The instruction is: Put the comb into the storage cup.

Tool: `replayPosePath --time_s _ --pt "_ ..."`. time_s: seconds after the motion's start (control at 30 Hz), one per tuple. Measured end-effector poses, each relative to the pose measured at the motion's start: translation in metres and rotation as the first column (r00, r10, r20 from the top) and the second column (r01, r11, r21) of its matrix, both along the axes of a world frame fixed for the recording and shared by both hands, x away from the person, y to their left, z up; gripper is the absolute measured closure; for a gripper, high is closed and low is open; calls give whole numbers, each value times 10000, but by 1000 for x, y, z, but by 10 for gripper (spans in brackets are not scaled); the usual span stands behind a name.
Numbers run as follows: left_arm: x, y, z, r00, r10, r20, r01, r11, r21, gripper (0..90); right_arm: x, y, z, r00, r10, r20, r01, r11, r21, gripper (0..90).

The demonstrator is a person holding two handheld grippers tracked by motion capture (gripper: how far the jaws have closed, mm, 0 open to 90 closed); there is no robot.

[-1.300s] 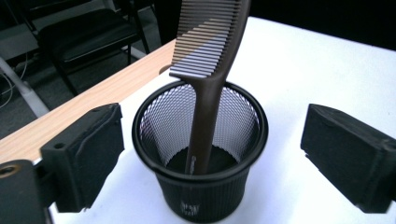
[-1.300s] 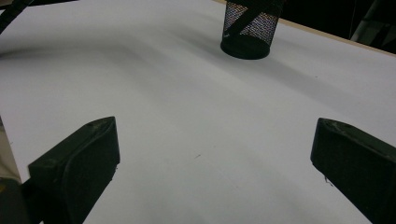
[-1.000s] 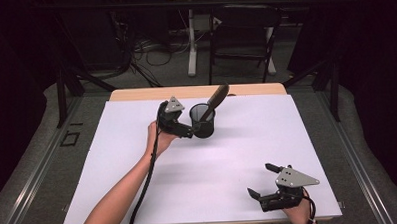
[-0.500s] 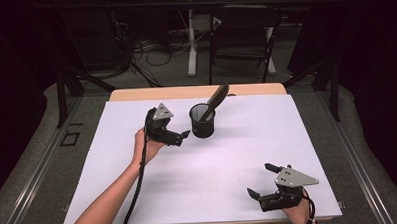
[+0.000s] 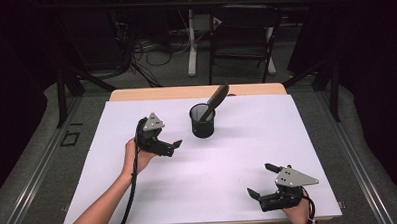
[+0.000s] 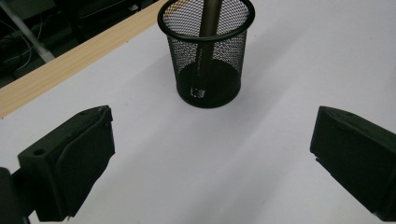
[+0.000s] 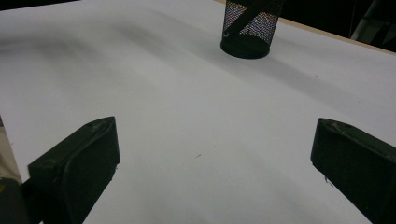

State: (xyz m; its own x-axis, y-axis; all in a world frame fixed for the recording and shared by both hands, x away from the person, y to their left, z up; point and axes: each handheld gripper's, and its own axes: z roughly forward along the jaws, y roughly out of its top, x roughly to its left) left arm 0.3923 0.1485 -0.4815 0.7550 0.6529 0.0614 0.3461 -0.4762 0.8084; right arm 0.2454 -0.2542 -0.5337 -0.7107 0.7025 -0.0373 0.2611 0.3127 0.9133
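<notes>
A black mesh cup (image 5: pixel 203 123) stands upright on the white table sheet (image 5: pixel 238 150), with a dark brown handled tool (image 5: pixel 217 97) leaning out of it to the right. My left gripper (image 5: pixel 171 147) hovers open just left and a little nearer than the cup, holding nothing. In the left gripper view the cup (image 6: pixel 208 70) and the tool's handle (image 6: pixel 208 28) sit ahead of the spread jaws (image 6: pixel 210 158). My right gripper (image 5: pixel 259 179) rests open at the near right of the table. The right gripper view has the cup (image 7: pixel 250 28) far ahead.
A bare wooden strip (image 5: pixel 151 93) runs along the table's far edge. Beyond it are a dark chair (image 5: pixel 244 40), a white post (image 5: pixel 191 42) and cables on the floor. A black cable (image 5: pixel 134 194) trails along the left forearm.
My left gripper has drawn back from the cup, moving left and toward the person, with its jaws open. The right gripper has stayed put.
</notes>
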Motion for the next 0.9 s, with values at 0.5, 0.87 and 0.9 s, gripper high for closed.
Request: replayPosePath --time_s 0.5,0.87,0.9 --pt "-33 23 -11 9997 209 92 -208 9997 -101 0 0 0 0 10000 -12 22 11 10000 22 8" --pt "-53 37 -18 9994 344 39 -343 9991 -237 0 1 0 0 10000 -10 27 10 10000 -36 8" --pt "-54 38 -18 9994 352 26 -351 9991 -245 0 1 0 0 10000 -10 25 11 10000 -31 8"
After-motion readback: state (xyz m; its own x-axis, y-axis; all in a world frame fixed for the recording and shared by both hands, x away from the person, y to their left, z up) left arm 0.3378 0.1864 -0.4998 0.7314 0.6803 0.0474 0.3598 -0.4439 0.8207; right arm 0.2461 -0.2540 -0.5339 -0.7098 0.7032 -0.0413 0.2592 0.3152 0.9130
